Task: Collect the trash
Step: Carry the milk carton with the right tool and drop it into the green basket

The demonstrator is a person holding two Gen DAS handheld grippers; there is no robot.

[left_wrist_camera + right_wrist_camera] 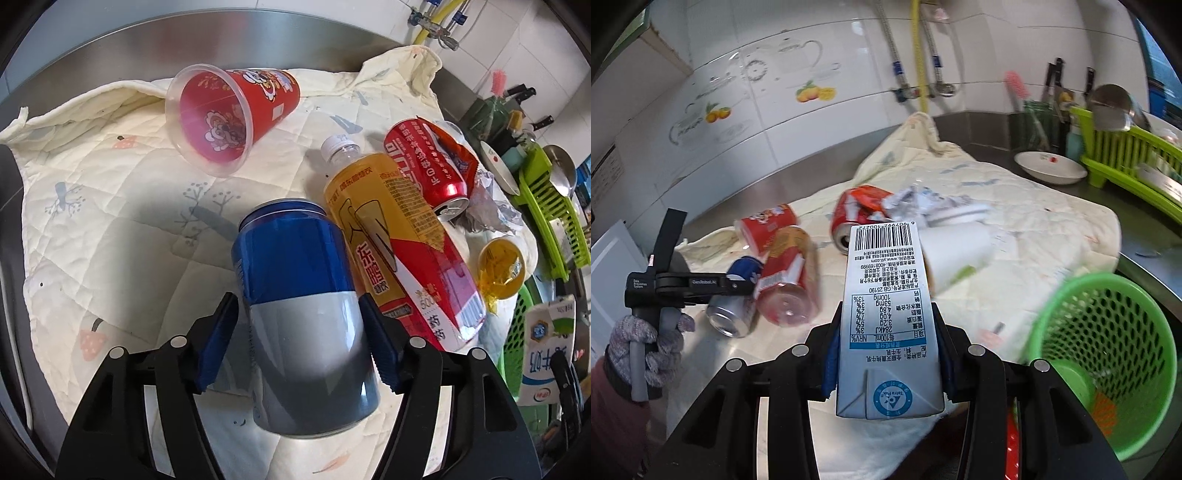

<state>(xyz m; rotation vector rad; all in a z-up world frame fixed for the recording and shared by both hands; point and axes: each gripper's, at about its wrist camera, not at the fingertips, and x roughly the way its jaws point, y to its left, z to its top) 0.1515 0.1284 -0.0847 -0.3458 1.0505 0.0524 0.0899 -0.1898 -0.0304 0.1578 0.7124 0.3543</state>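
Between the right gripper's point(888, 354) fingers point(830, 363) sits a milk carton point(886, 314), clamped by its two broad faces near the folded end, with its long axis running straight out along the fingers and the barcode end farthest from the hand. Down and to the right of that carton stands the green mesh basket point(1108, 332), mouth up and just beside the edge of the quilted cloth point(1034, 229) that covers the steel desk point(982, 129). I judge the coming move to be a swing to the right, until the carton's far end hangs over the basket's mouth; this hand is plainly the nearer one to it.

On the other side, the left gripper point(301, 347) straddles a blue and silver can point(303, 314), whose long axis likewise points away along the fingers point(218, 343). Its right pad touches the can, but a thin gap seems to show at the left one, so whether it is truly grasped I cannot tell. Touching the can's right side lies a yellow drink bottle point(399, 240), with a crushed red can point(424, 166) beyond it.
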